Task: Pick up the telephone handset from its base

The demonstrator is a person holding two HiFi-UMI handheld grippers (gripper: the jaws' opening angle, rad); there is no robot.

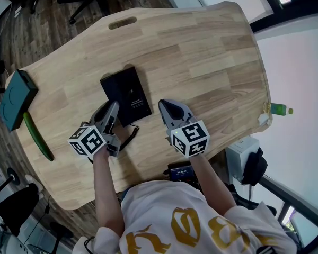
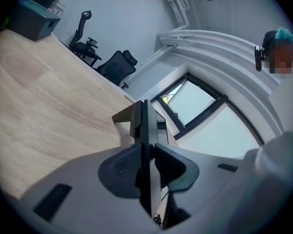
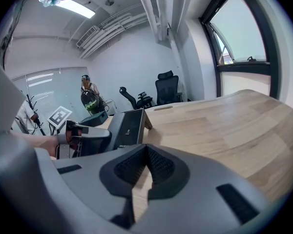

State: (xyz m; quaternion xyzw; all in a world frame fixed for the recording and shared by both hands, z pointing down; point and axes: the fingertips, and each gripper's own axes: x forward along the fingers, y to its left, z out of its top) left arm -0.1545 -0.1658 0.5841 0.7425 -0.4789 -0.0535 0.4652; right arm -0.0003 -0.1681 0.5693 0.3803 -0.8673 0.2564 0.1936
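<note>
A black telephone base lies on the wooden table. Its handset runs along the base's left side and shows edge-on as a thin dark slab. My left gripper is shut on the handset, with a pad pressing each flat side. A coiled black cord trails toward the table's near edge. My right gripper hovers just right of the base, shut and empty. The right gripper view shows the base and the left gripper beside it.
A teal box and a long green vegetable lie at the table's left end. A green bottle sits past the right edge. Office chairs and a person are beyond the far end.
</note>
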